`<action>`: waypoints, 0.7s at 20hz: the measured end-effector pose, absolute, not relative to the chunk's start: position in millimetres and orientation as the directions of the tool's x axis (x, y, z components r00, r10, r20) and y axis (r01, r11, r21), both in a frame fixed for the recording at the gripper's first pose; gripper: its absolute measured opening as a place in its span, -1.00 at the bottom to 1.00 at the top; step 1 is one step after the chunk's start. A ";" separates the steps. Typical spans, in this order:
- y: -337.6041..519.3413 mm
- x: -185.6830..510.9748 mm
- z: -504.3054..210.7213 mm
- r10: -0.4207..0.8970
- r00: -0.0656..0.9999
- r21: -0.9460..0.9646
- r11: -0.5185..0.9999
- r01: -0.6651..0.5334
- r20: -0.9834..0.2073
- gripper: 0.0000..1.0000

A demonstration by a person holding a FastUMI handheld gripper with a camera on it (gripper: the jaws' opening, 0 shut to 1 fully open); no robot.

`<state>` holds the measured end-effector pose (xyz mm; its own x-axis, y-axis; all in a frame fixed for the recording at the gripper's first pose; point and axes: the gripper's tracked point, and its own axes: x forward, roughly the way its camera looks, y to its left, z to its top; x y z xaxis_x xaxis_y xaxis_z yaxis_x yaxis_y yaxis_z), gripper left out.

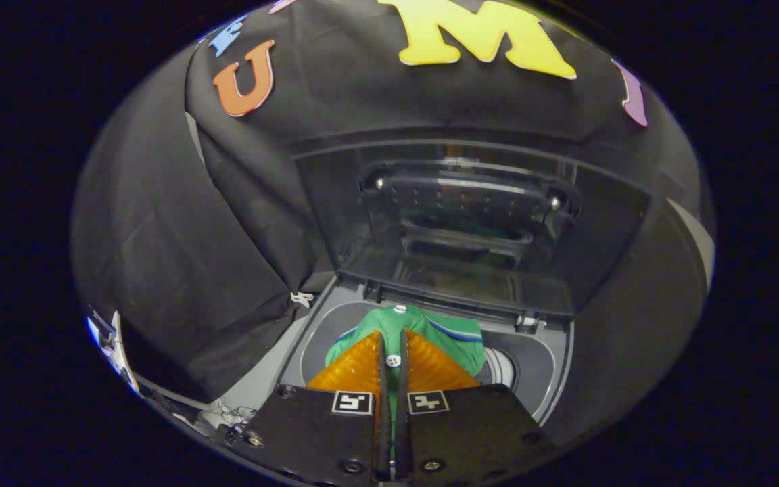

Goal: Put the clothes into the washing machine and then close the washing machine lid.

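A green garment (pixel 454 335) with white buttons and a blue-and-white stripe hangs pinched between my fingers, bunched just ahead of the tips. My gripper (pixel 393 333) is shut on its fabric, above the round drum opening (pixel 506 367) of the top-loading washing machine (pixel 552 379). The machine's dark see-through lid (pixel 464 223) stands raised upright behind the opening, hinged at the far rim. The garment covers most of the drum opening, so I cannot tell how deep the cloth reaches inside.
Black cloth walls close in behind and on both sides of the machine. The machine's grey top panel (pixel 261 379) stretches to the left of the drum. A small white cord knot (pixel 301 297) hangs by the lid's left hinge corner.
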<state>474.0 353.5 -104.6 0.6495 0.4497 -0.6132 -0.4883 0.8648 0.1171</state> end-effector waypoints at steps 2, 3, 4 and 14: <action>348.7 479.9 -130.4 0.410 0.645 0.117 0.887 -0.446 -0.645 -0.88; 344.4 481.8 -144.5 0.387 0.638 0.118 0.899 -0.422 -0.665 -0.88; 342.8 483.5 -156.0 0.369 0.628 0.120 0.907 -0.403 -0.685 -0.88; 330.1 479.1 -224.2 0.266 0.542 0.071 0.933 -0.352 -0.797 -0.88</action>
